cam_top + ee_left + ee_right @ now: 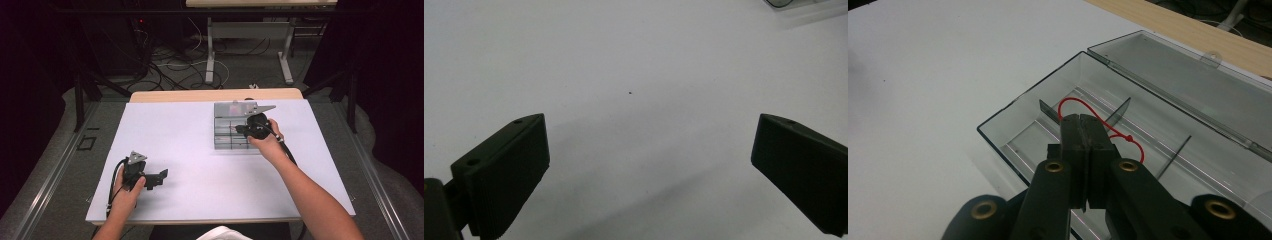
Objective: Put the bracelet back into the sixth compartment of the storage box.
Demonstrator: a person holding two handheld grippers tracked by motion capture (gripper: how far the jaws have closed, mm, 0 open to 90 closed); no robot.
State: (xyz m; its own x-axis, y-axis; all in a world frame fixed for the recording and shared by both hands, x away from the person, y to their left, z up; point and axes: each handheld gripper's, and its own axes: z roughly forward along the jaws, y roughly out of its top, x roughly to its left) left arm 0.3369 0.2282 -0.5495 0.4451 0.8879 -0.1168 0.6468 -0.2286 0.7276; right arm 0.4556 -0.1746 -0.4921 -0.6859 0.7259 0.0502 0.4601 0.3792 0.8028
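R gripper (1083,120) pinches the red cord (1083,104) over the open box (998,131) near the table's far edge, likely to drop it in 1 compartment; L gripper (649,150) idles agape.

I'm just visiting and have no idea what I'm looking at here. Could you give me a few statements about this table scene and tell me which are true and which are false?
1. The clear plastic box has its lid open. True.
2. The right tongs stand wide open. False: they are shut, pinching a red string over the box.
3. The left tongs are open with nothing between them. True.
4. The left tongs hover over the box. False: they are over the bare white table, away from the box.
5. The box is split by dividers into compartments. True.
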